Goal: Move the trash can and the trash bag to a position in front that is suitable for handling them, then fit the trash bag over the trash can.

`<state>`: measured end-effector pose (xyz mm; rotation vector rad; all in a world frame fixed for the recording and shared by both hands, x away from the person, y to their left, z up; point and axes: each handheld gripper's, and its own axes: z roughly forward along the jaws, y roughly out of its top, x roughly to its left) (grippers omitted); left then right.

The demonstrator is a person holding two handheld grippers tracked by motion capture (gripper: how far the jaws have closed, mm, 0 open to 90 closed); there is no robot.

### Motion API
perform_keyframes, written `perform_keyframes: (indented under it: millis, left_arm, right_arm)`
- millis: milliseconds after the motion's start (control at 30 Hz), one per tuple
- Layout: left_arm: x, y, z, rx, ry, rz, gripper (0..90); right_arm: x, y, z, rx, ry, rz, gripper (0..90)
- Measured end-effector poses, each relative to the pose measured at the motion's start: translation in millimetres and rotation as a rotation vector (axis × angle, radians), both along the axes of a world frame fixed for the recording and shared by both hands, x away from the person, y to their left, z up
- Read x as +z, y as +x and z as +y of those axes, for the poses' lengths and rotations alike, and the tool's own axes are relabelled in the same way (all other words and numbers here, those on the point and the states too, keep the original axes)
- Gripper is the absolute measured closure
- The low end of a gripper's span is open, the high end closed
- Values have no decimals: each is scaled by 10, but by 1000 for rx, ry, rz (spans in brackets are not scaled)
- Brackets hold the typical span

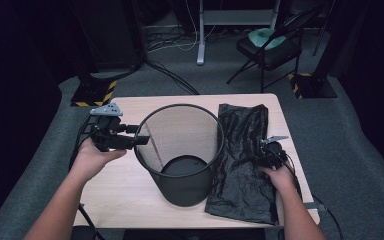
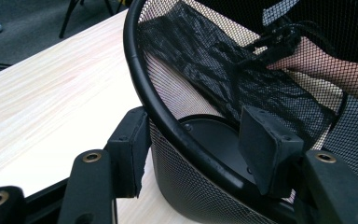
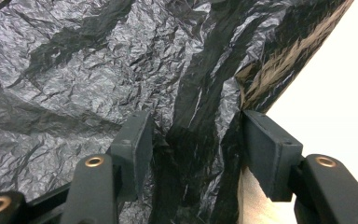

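**Around the table**

A pale wooden table (image 1: 130,200) stands on grey carpet (image 1: 360,145). Behind it, a black folding chair (image 1: 268,49) carries a green cushion (image 1: 261,36). Cables (image 1: 172,75) trail across the floor, and yellow-black striped bases (image 1: 96,94) flank the far side.

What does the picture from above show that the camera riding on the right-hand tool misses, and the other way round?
From above: the whole table, the black mesh bin standing on it, the left tongs straddling the bin's rim, both forearms, and a chair on the floor behind.

From the right gripper view: the fine crinkles of the plastic up close, and the two open jaws of the right tongs with a fold of plastic between them, not visibly pinched.

Both show the black bin bag lying flat on the table, with the right tongs on it.
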<state>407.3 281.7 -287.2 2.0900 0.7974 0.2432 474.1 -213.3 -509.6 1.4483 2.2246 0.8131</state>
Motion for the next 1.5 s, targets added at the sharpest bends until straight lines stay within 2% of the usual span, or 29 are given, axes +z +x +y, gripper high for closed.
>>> perform_keyframes:
  millis: [467,667,867,933,967,1033,1233,1500]
  left_arm:
    - [-23,-32,-66,-34,9,-4,378]
    - [-35,-31,-78,-40,13,-2,373]
    - [-39,-35,-83,-42,17,-5,370]
    - [-39,-32,-81,-46,18,-5,370]
    - [-40,-30,-81,-46,18,-6,370]
    - [-42,-27,-82,-47,18,-5,370]
    - [-60,-29,-88,-51,17,-6,371]
    - [-83,-4,-89,-49,9,-1,372]
  right_arm:
    - [0,0,11,2,-1,4,406]
    - [0,24,21,-30,-9,23,295]
    - [16,48,3,-60,46,68,132]
    - [24,56,4,-61,39,55,84]
    - [28,60,21,-74,37,61,38]
    - [24,78,52,-86,28,68,6]
    - [14,114,158,-97,-7,68,0]
    - [4,126,181,-106,-34,51,0]
